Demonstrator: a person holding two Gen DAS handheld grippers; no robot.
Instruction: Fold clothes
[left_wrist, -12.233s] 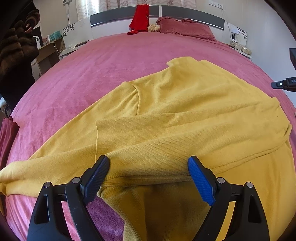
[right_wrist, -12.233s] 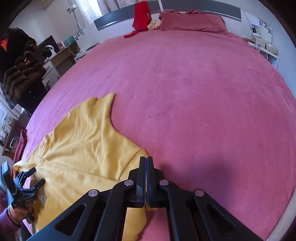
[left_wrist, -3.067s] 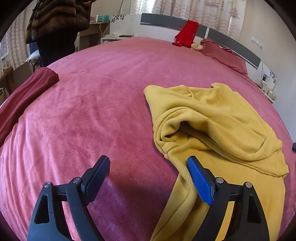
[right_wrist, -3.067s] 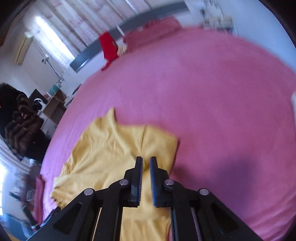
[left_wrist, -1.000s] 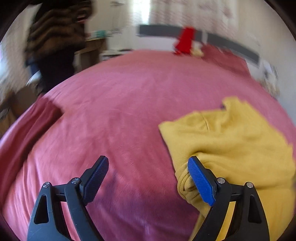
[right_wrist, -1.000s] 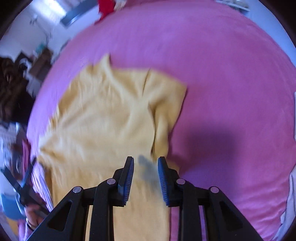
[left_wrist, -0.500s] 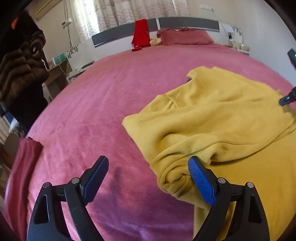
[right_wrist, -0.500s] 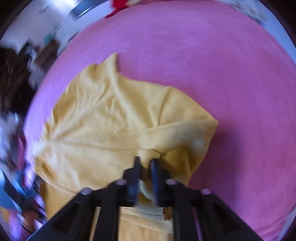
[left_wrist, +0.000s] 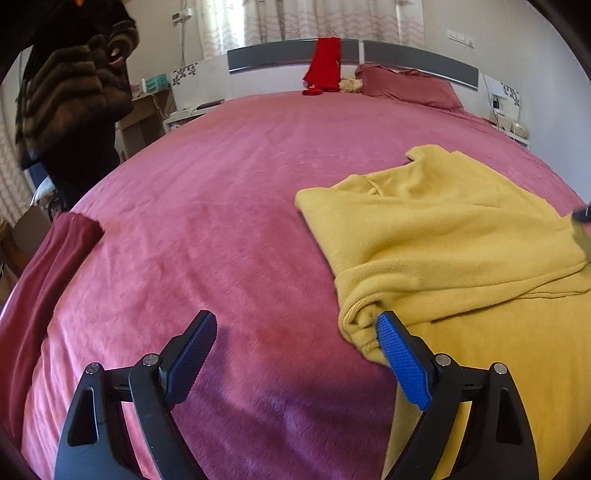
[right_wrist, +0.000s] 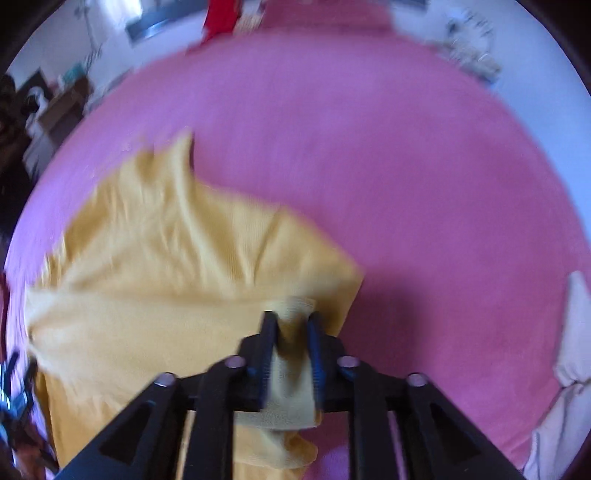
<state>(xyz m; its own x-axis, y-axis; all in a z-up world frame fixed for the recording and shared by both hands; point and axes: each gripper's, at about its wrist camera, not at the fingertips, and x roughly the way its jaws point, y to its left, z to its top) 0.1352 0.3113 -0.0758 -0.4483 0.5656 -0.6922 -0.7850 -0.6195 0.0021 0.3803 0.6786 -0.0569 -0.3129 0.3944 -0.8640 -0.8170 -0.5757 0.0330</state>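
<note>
A yellow sweater (left_wrist: 443, 229) lies partly folded on the pink bedspread (left_wrist: 221, 206), with a sleeve laid across its body. My left gripper (left_wrist: 295, 321) hovers wide open just above the bed; its right fingertip is at the sweater's rolled left edge, and nothing is between its fingers. In the blurred right wrist view, my right gripper (right_wrist: 291, 321) has its jaws opening, and the ribbed cuff of the sweater (right_wrist: 166, 258) still sits loosely between them. The right gripper's tip (left_wrist: 584, 214) shows at the far right edge of the left wrist view.
A person in a brown striped fur coat (left_wrist: 74, 110) stands at the bed's left side. A dark red blanket (left_wrist: 44, 277) hangs off the left edge. A red garment (left_wrist: 325, 66) and a pillow (left_wrist: 406, 85) lie by the headboard. White cloth (right_wrist: 569, 350) lies at the right.
The sweater now sits further right in the left wrist view. The right gripper, shut tight on the cuff half a second ago, has parted its jaws with the cuff still between them.
</note>
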